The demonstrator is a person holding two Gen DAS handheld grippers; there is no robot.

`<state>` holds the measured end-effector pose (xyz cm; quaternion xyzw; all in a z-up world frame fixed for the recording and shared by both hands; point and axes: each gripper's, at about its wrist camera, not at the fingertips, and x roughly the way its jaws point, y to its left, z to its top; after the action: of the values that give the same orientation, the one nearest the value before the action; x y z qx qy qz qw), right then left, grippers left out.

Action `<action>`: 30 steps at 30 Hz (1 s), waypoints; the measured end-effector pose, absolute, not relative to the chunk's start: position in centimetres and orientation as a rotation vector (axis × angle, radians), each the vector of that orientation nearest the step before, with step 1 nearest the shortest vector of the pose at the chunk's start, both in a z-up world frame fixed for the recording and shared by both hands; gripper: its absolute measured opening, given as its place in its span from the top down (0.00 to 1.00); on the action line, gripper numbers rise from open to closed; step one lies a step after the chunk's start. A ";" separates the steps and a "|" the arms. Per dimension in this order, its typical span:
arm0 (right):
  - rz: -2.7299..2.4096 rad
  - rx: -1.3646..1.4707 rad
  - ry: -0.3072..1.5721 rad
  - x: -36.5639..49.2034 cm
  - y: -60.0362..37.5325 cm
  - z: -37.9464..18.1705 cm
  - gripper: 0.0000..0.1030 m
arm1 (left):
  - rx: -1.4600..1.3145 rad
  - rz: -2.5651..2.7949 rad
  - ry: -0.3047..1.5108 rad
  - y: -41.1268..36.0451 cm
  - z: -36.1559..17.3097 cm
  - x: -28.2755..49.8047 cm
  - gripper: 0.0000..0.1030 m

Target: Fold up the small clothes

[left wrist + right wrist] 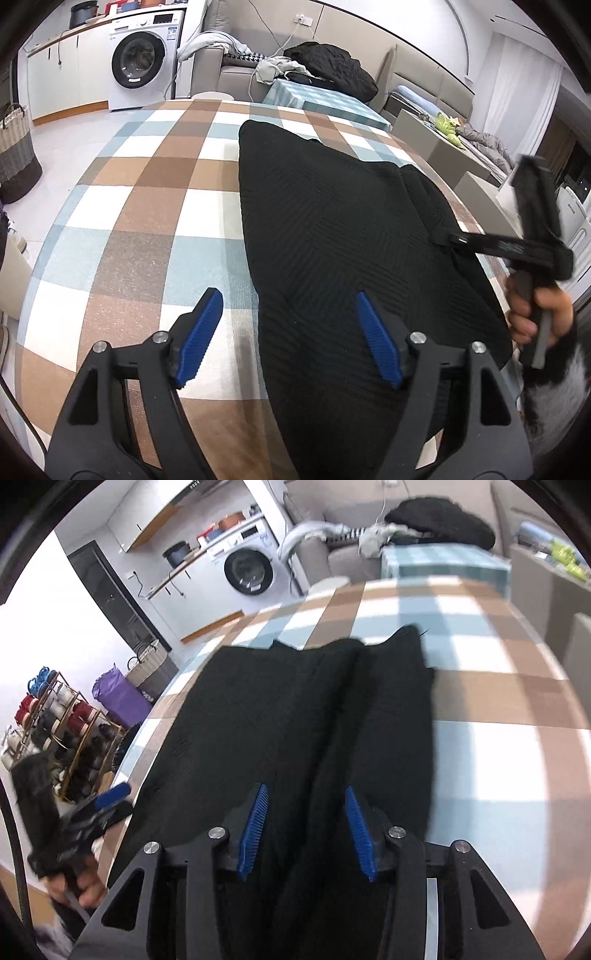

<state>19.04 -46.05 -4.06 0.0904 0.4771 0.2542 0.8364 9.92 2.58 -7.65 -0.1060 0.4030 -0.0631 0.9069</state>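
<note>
A black ribbed knit garment (pixel 332 221) lies flat on the table's checked cloth (pixel 147 192), folded lengthwise, with a fold ridge down its middle in the right wrist view (pixel 277 709). My left gripper (pixel 288 293) stands open just above the garment's near left edge; one blue pad is over the cloth, the other over the knit. My right gripper (pixel 306 788) is open above the garment's near end, and nothing is pinched between its pads. The right gripper (pixel 461 240) also shows in the left wrist view, at the garment's right side, held by a hand (pixel 546 314).
A washing machine (pixel 142 66) and a sofa with a heap of dark clothes (pixel 332 66) stand beyond the table. A woven basket (pixel 16 155) sits on the floor at left. A shoe rack (pixel 62 731) and a purple bag (pixel 118 698) are beside the table.
</note>
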 end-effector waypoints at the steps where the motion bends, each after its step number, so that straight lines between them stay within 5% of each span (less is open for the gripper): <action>1: 0.532 0.195 1.020 19.6 -45.8 -4.5 0.57 | -0.211 -0.126 0.831 2.5 -7.6 9.9 0.29; 2: 0.536 0.202 1.011 20.1 -45.5 -4.6 0.58 | -0.207 -0.122 0.830 2.4 -7.5 9.9 0.29; 5: 0.554 0.188 0.987 20.7 -44.6 -3.7 0.90 | -0.214 -0.119 0.823 2.5 -7.3 9.9 0.29; 11: 0.551 0.116 0.762 17.9 -45.8 2.9 0.92 | -0.219 -0.116 0.814 2.4 -6.9 9.8 0.29; 18: 0.405 0.167 0.982 21.5 -48.7 -3.2 0.89 | -0.174 -0.133 0.850 0.6 -7.9 10.0 0.29; 26: 0.451 0.238 0.975 22.5 -49.8 -3.5 0.76 | -0.145 -0.158 0.856 -0.9 -8.1 10.3 0.29; 30: 0.482 0.238 0.883 21.9 -49.5 -1.8 0.91 | -0.154 -0.159 0.842 -1.0 -7.8 10.3 0.29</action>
<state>21.89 -49.54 -1.77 0.1138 0.4219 0.2305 0.8694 10.32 -0.96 -7.78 -0.0745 0.4078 -0.0768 0.9068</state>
